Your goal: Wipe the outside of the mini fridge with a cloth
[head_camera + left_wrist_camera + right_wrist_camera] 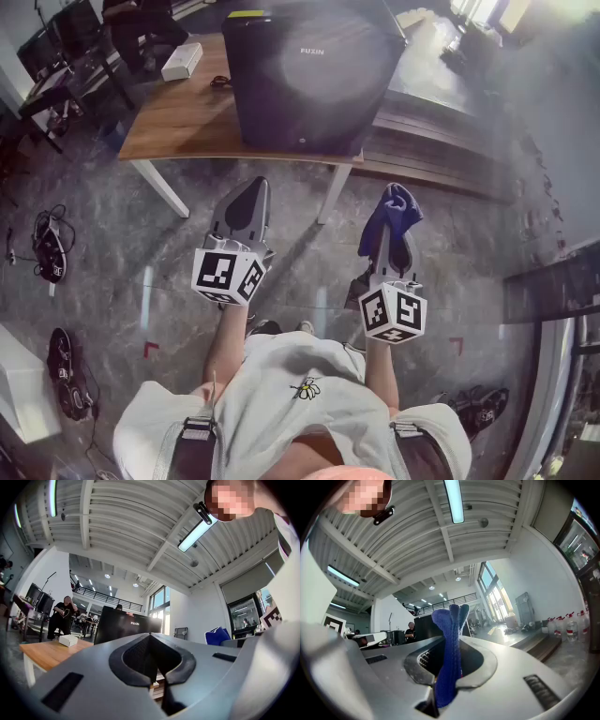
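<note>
One black mini fridge [314, 75], one blue cloth [392, 214], one white box [181, 61], one wooden bench [178, 122], two grippers, left gripper [249, 192] and right gripper [394, 234]

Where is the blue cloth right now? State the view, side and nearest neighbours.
The blue cloth sits right of centre in the head view, clamped between the jaws of the right gripper, short of the wooden table carrying the mini fridge.

Only readable print is the white brand name on the black mini fridge [309, 80], something like "FUXIN"; the middle letter's iffy.
</note>
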`<state>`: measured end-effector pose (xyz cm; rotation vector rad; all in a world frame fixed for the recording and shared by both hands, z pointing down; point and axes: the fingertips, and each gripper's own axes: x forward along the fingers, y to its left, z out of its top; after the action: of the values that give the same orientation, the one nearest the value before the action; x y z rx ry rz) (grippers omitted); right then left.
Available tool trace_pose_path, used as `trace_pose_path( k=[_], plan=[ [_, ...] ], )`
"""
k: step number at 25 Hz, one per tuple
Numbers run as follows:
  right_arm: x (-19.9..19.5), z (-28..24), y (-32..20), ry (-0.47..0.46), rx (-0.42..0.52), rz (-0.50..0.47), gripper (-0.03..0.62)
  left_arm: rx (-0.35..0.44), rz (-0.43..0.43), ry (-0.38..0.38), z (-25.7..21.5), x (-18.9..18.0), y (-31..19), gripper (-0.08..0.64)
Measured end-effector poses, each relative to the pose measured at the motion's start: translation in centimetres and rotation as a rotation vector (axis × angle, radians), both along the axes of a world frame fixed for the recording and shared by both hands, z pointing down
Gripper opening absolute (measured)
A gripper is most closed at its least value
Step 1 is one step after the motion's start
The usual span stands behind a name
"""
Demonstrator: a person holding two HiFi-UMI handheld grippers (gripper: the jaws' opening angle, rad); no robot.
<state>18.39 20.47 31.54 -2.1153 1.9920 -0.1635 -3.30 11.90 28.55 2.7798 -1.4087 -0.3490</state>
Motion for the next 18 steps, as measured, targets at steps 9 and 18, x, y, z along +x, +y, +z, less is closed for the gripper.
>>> trace_pose_path(
  k=[9,18],
  plan=[
    [-3.0,-3.1,-6.8,-0.012,0.078,-0.174,0.061,-0.048,-0.002,-0.052,1.4,1.8,-2.0,0.005],
    [-12.9,-6.6,-18.9,0.02,0.167,-0.296,0.061,-0.002,-0.061,-0.032,0.0,-6.2,-11.8,0.005]
  ],
)
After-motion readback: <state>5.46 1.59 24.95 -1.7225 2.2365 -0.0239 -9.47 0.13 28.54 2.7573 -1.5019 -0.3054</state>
